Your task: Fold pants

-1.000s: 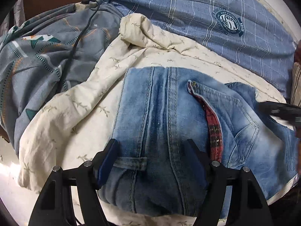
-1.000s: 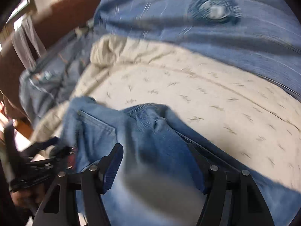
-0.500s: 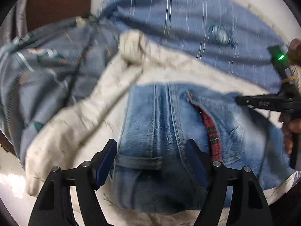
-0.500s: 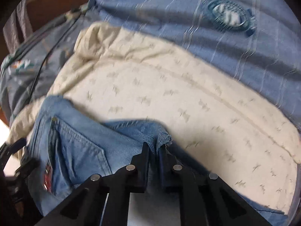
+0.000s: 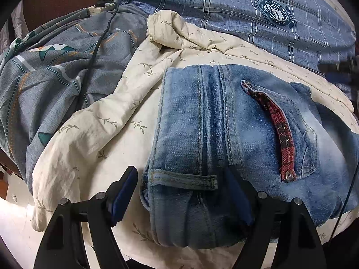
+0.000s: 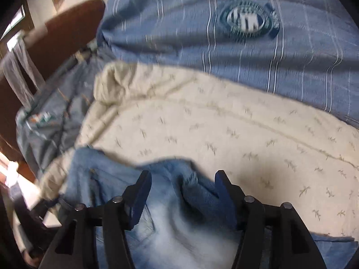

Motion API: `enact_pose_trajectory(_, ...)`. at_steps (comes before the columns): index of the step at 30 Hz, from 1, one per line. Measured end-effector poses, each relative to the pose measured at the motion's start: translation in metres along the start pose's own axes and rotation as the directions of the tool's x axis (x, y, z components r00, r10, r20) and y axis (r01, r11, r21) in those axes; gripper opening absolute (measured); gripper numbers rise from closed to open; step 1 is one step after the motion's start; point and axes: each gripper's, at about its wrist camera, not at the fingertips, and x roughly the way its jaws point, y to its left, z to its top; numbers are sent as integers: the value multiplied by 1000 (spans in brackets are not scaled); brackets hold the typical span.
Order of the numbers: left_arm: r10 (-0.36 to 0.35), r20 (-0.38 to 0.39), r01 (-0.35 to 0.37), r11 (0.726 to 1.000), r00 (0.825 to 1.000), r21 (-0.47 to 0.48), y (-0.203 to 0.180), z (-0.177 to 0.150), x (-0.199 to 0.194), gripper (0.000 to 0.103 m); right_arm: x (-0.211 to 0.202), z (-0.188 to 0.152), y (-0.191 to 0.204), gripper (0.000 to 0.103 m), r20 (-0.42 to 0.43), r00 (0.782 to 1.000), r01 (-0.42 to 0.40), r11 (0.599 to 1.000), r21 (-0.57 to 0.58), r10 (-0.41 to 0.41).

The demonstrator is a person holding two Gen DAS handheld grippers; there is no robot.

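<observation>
the faded blue denim pants [image 5: 224, 139] lie folded on the cream leaf-print sheet [image 5: 107, 121]. left gripper [image 5: 181, 192] and right gripper [image 6: 182, 192] both hover spread apart, gripping nothing. likely between folds; next needs a fresh edge grip.

Both wrist cameras are looking forward along their own fingers, angling down, close over the jeans [image 5: 224, 134] on the cream sheet [image 5: 94, 121]. Beyond each gripper, both are sharing the plaid pillow [image 6: 224, 51] ahead. The right view is blurring.
</observation>
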Motion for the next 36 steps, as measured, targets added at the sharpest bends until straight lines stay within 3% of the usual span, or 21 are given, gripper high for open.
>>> enact_pose_trajectory(3, 9, 10, -10, 1000, 1000, 12, -2, -1, -2, 81, 19, 15, 7, 63, -37, 999, 18, 999, -42, -20)
enact_pose_trajectory(6, 8, 12, -8, 1000, 1000, 15, 0, 0, -1, 82, 66, 17, 8, 61, -204, 979, -12, 997, -81, -5)
enact_pose_trajectory(8, 9, 17, -10, 1000, 1000, 19, 0, -1, -1, 82, 82, 11, 14, 32, -252, 968, -36, 992, -120, 4)
enact_pose_trajectory(10, 14, 22, -15, 1000, 1000, 24, -1, -1, -2, 82, 86, 9, 14, 20, -238, 969, 32, 989, -143, -66)
enact_pose_trajectory(14, 16, 27, -17, 999, 1000, 28, -3, -1, -2, 82, 89, 7, 13, 21, -225, 970, 61, 989, -137, -91)
enact_pose_trajectory(18, 21, 36, -22, 999, 999, 39, -3, -1, -3, 82, 85, 11, -6, 30, -238, 971, 28, 999, 23, -22)
enact_pose_trajectory(20, 21, 39, -23, 999, 999, 42, -3, -2, -3, 82, 67, 11, -6, 31, -193, 981, 17, 999, 43, -9)
enact_pose_trajectory(22, 23, 40, -24, 999, 999, 42, -3, -2, -3, 82, 36, 12, 1, 31, -103, 993, 54, 998, 23, -51)
enact_pose_trajectory(26, 31, 47, -34, 998, 998, 48, -4, -2, -3, 82, -4, -3, 6, 32, -28, 1000, -12, 998, 67, 14)
enact_pose_trajectory(29, 32, 55, -35, 998, 998, 54, -4, -2, -4, 82, 10, -25, 5, 33, -64, 997, -27, 995, 97, 33)
enact_pose_trajectory(32, 32, 60, -35, 998, 998, 50, -4, -2, -4, 82, 61, -49, -10, 33, -217, 976, 41, 989, 141, -9)
enact_pose_trajectory(36, 39, 74, -43, 998, 997, 52, -4, -3, -5, 82, 24, -43, -10, 33, -98, 995, 4, 983, 186, 14)
